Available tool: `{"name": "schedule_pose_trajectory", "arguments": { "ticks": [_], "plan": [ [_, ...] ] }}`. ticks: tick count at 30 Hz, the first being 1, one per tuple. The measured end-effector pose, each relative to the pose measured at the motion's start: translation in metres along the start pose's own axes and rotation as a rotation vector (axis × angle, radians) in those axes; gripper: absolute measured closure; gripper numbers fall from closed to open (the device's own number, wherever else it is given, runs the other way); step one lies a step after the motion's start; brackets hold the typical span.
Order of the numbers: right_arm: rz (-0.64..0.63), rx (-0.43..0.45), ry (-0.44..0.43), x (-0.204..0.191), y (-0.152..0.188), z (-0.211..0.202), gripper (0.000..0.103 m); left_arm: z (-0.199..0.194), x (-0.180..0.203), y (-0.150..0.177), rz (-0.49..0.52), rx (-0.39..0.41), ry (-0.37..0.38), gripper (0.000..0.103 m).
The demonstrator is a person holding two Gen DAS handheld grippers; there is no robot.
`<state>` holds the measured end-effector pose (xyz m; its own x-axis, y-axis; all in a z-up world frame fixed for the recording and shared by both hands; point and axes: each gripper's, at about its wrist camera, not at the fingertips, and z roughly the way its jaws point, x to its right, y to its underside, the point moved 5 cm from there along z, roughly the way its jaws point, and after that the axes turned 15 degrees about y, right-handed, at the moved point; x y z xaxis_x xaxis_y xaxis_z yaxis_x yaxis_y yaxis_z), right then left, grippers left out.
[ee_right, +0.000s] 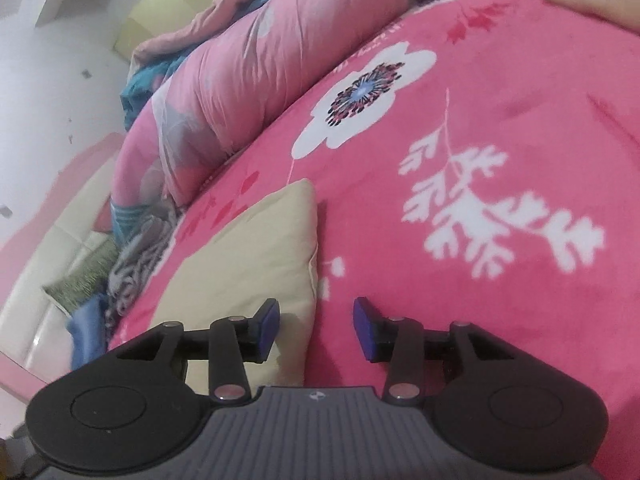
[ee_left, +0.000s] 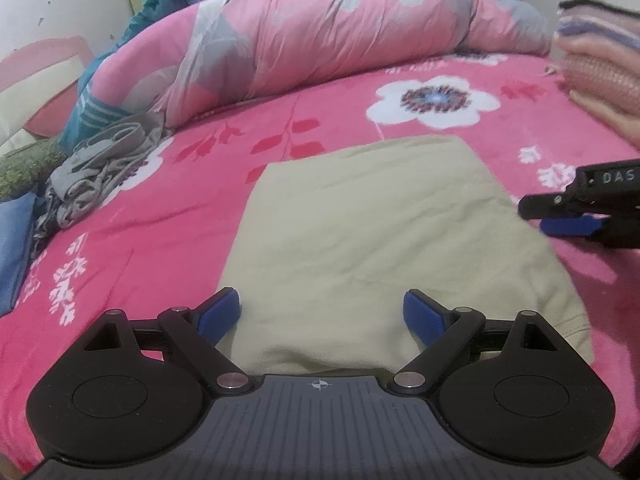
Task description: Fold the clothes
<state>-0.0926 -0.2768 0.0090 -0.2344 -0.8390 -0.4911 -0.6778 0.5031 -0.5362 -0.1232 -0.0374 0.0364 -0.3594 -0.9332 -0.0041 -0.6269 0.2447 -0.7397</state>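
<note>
beige garment (ee_left: pixel 360 232), one folded piece, lies flat on the pink floral blanket (ee_left: pixel 168 216) directly ahead of the left gripper (ee_left: pixel 322 316), its near edge running under that tool's wide-spread, empty jaws. its long axis runs away from the left gripper toward the rolled pink quilt (ee_left: pixel 320 40).

right gripper (ee_right: pixel 316 322) sits at the garment's right-hand edge; in its own view one blue finger (ee_right: pixel 268 320) lies over the beige cloth (ee_right: pixel 260 248) and the other over bare blanket, so the edge passes between the part-open jaws, which grip nothing. the pads look clear of the fabric, though whether they touch it i cannot tell. judged from this, the right hand is nearer to a side edge for the next fold, the left nearer to the front hem.

farther off: one crumpled grey garment (ee_left: pixel 96 168) at the left, well apart; one stack of folded knitwear (ee_left: pixel 596 64) at the far right; one quilt beyond.
</note>
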Motion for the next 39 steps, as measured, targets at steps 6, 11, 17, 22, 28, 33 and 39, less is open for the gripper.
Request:
{"name": "schedule_pose_trajectory", "arguments": {
  "ticks": [6,11,17,22,28,33,39],
  "plan": [
    [0.034,-0.064,-0.070,0.002,-0.004,-0.005,0.043,-0.035,-0.039,-0.018,-0.046,0.170,0.134,0.002],
    [-0.032,-0.136,-0.088,-0.005,0.000,-0.007,0.038,-0.010,-0.095,-0.012,-0.294,0.066,0.330,0.005],
    [-0.137,-0.216,-0.097,-0.016,0.005,-0.004,0.031,0.032,-0.133,0.009,-0.571,-0.058,0.626,0.007],
    [-0.174,-0.290,-0.149,-0.033,-0.003,0.020,0.026,0.058,-0.129,0.002,-0.563,-0.077,0.727,0.005],
    [-0.152,-0.379,-0.237,-0.046,-0.019,0.053,0.026,0.079,-0.123,-0.010,-0.532,-0.102,0.813,0.003],
    [-0.138,-0.409,-0.279,-0.052,-0.028,0.069,0.025,0.088,-0.119,-0.016,-0.501,-0.108,0.835,0.001],
    [-0.124,-0.398,-0.288,-0.044,-0.023,0.063,0.042,0.080,-0.122,-0.010,-0.497,-0.126,0.852,0.005]
  ]
}}
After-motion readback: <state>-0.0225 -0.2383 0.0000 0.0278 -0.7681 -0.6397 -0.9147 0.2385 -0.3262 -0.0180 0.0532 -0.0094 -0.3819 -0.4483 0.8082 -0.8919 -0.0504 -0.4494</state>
